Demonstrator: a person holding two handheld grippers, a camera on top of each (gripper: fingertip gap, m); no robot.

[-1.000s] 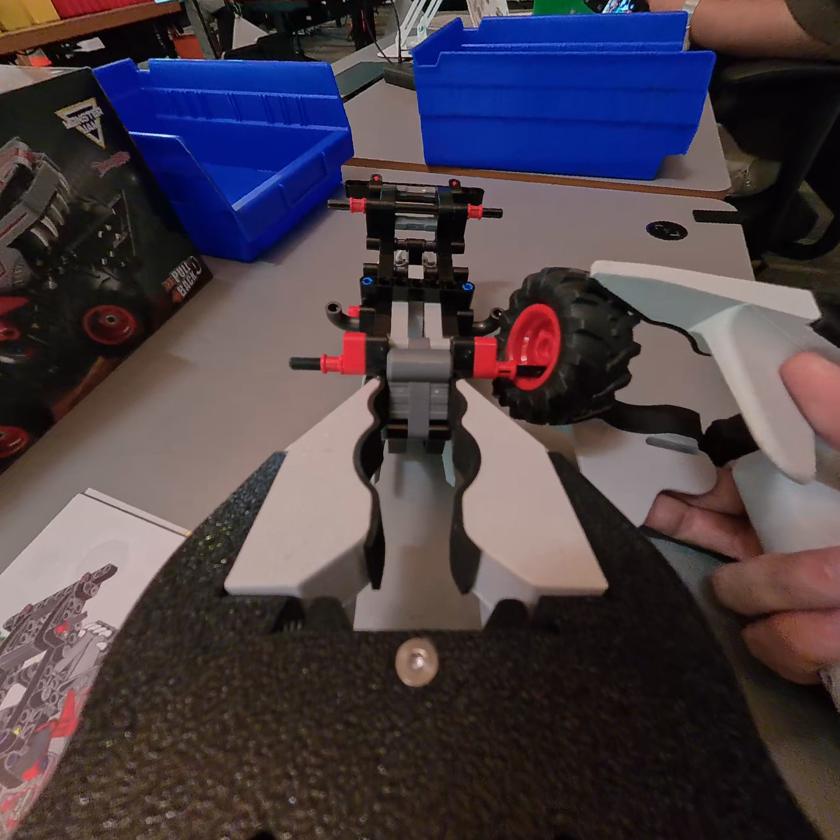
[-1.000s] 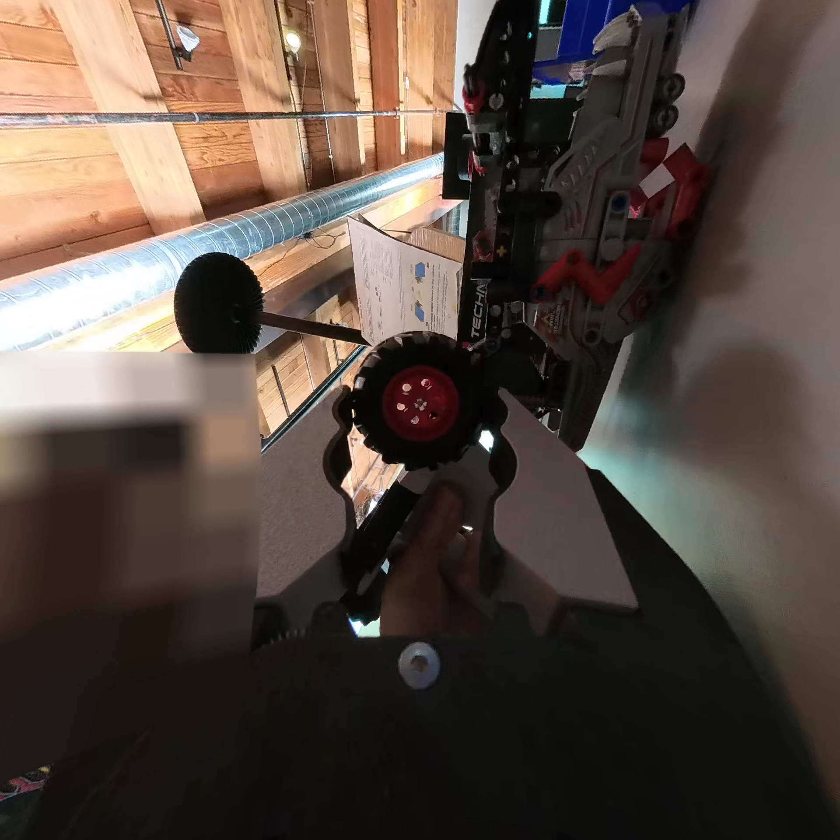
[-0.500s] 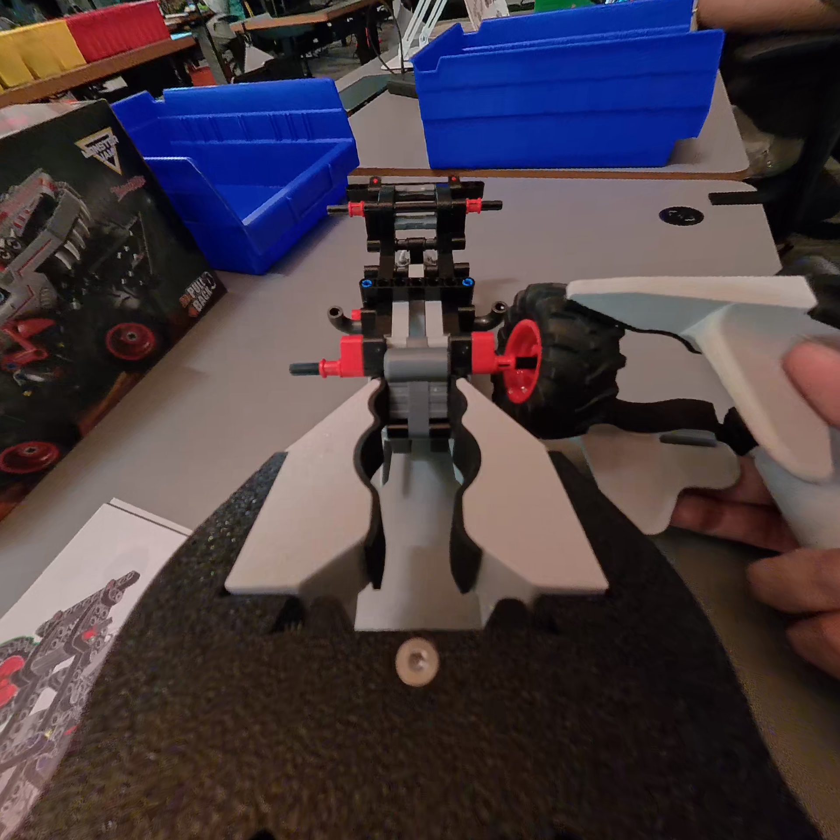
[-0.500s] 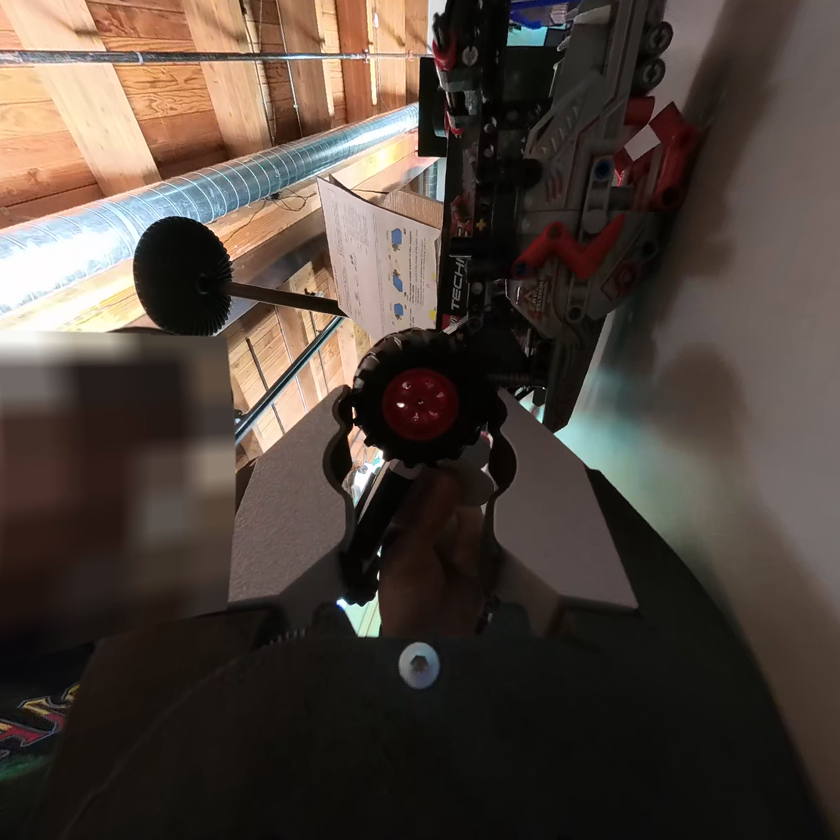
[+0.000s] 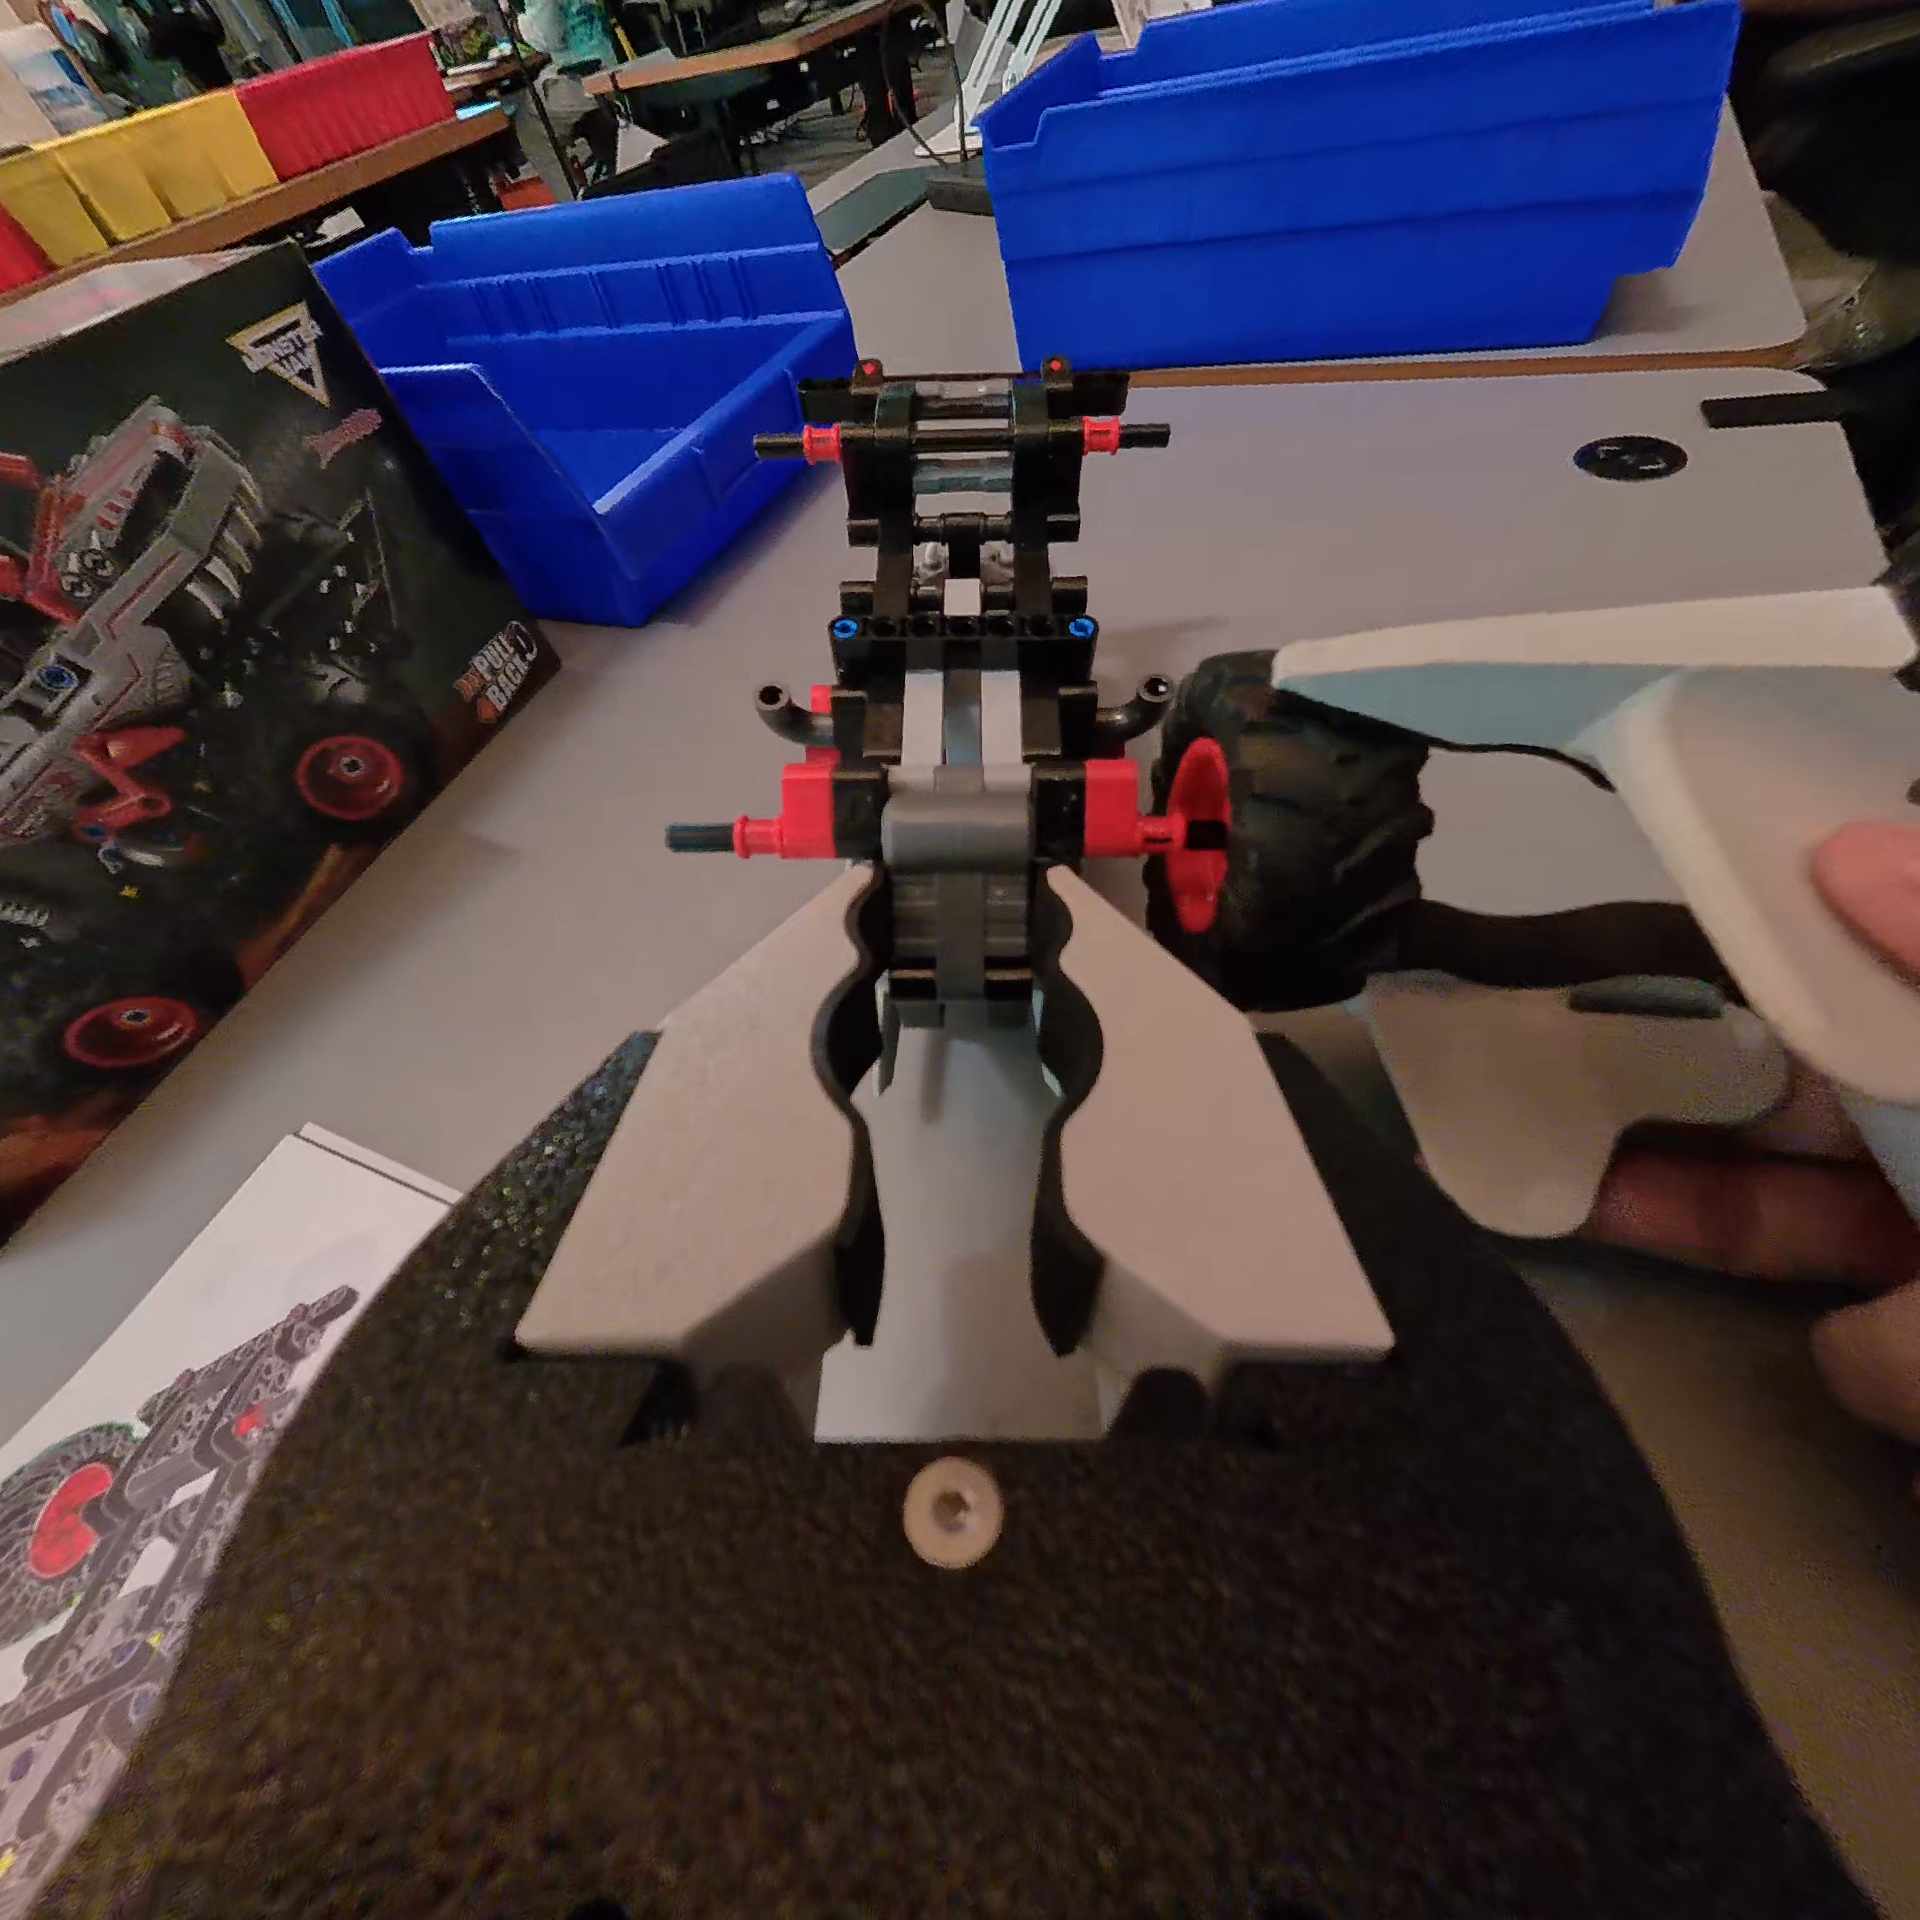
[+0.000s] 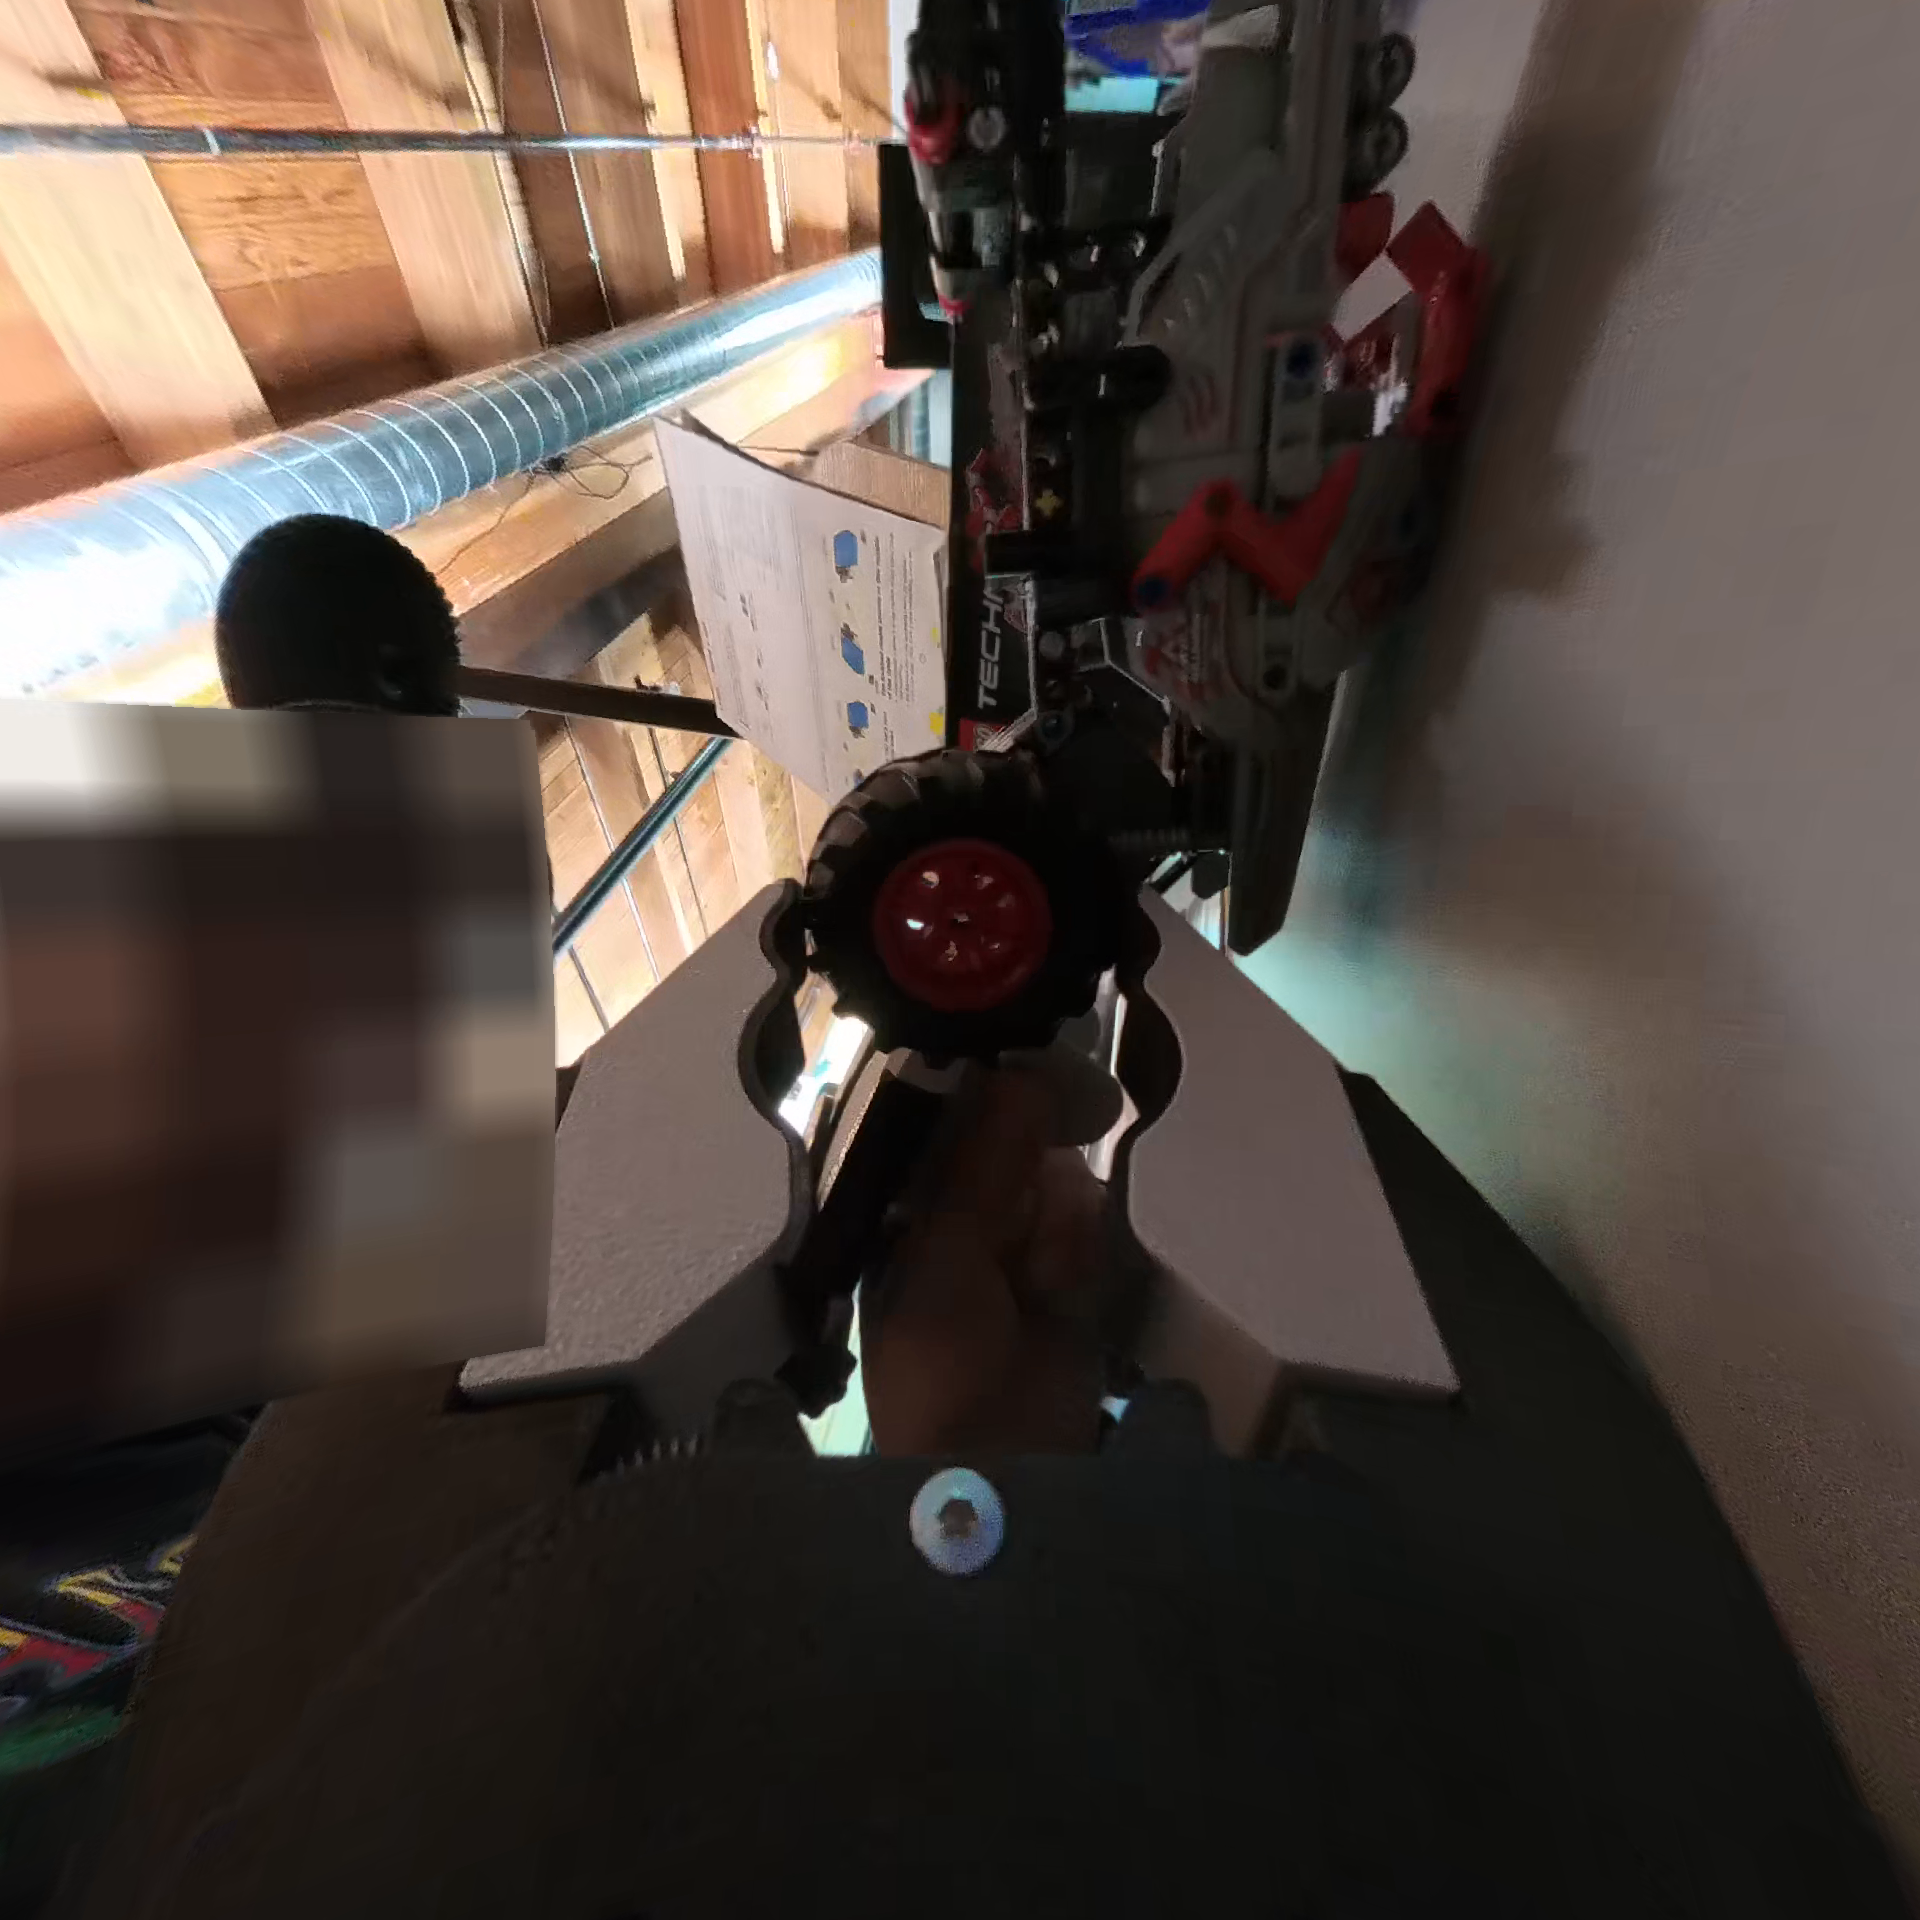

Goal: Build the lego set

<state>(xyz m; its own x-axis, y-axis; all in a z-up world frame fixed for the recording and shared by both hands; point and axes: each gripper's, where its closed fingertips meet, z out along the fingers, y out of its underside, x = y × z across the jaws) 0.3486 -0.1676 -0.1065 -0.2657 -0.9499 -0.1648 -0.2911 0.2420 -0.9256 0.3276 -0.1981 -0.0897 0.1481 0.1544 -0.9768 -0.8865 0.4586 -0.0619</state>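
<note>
My left gripper [image 5: 958, 914] is shut on the near end of a black, grey and red lego chassis [image 5: 961, 665] and holds it over the grey table [image 5: 416, 935]. The chassis has red axle ends sticking out left and right. My right gripper [image 6: 961, 935] is turned on its side and shut on a black tyre with a red hub [image 6: 961, 925]. In the left wrist view this wheel [image 5: 1288, 842] sits at the chassis's near right axle, its red hub against the axle tip. A hand [image 5: 1766, 1205] holds the right gripper.
Two blue bins [image 5: 623, 384] [image 5: 1351, 187] stand at the back of the table. The lego box [image 5: 187, 675] stands at the left; the right wrist view shows it [image 6: 1247, 436] sideways. An instruction booklet [image 5: 156, 1455] lies at the near left.
The right gripper has turned the wheel square to the axle and pushed it left, onto the chassis's near right axle tip. The left gripper has kept its hold on the chassis.
</note>
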